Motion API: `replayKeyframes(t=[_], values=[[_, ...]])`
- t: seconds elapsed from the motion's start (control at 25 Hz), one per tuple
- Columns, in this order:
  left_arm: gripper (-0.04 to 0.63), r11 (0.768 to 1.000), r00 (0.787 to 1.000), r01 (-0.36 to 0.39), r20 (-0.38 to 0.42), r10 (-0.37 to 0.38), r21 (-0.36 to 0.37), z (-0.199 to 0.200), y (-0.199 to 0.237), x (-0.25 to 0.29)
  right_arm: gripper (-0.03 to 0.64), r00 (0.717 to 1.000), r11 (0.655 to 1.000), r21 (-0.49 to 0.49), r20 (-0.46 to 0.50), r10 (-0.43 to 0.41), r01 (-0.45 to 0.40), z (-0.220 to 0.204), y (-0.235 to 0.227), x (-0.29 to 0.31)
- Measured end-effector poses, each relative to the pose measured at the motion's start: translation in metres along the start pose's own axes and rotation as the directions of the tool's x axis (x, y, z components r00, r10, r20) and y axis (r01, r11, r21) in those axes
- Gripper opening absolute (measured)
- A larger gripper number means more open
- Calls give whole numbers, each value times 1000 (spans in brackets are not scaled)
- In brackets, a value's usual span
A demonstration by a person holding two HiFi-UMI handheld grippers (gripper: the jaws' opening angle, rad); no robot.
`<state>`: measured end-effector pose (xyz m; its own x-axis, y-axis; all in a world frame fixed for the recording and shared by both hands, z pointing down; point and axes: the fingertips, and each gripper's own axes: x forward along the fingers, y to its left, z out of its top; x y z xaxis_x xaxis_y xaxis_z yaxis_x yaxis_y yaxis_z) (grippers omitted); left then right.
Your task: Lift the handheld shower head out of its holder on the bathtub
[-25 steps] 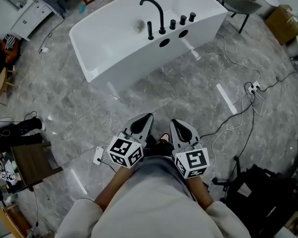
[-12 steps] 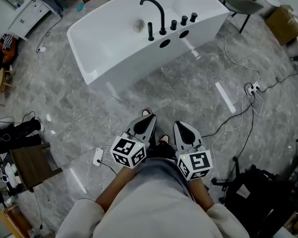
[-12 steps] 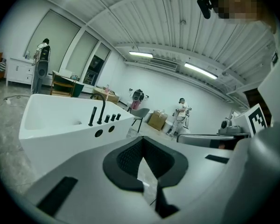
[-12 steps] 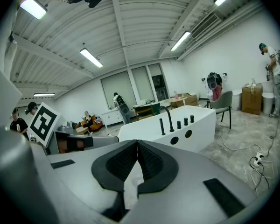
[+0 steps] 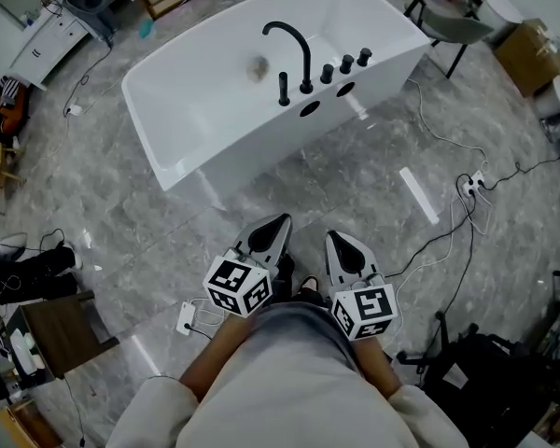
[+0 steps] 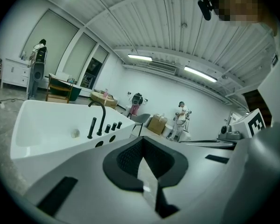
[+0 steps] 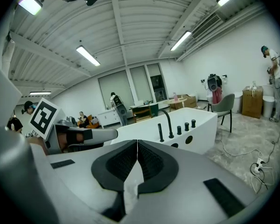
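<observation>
Side by side, pointing slightly down toward bathtub (image 5: 182, 119): left tool (image 5: 274, 230), right tool (image 5: 340, 245), both closed, empty.

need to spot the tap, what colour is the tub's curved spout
The spout is black, on the white bathtub; clearest in head view.

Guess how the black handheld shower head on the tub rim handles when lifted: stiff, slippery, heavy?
The handheld shower head is a slim black stick standing upright on the bathtub rim: probably rigid and light. Its narrow, smooth-looking body may slip or twist in a pinch. A straight-up pull likely frees it; sideways may bind.
</observation>
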<state>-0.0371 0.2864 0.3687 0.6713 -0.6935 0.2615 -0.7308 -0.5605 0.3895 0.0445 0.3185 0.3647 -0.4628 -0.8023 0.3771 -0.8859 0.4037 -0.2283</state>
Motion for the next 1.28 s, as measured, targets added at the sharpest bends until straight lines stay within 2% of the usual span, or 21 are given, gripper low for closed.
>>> replayKeyframes(t=[0.48,0.88,1.28], values=[[5,998,998,59,-3,-59,-2,49,68,41,20,998,998,-1,8,-55,55,47,-7,81],[5,990,990,143,12,-143,2,79,104,53,20,1000,999,14,9,-29,29,65,15,128],[5,987,989,150,8,-150,-61,76,120,59,20,1000,1000,12,-19,10,-10,63,24,139]])
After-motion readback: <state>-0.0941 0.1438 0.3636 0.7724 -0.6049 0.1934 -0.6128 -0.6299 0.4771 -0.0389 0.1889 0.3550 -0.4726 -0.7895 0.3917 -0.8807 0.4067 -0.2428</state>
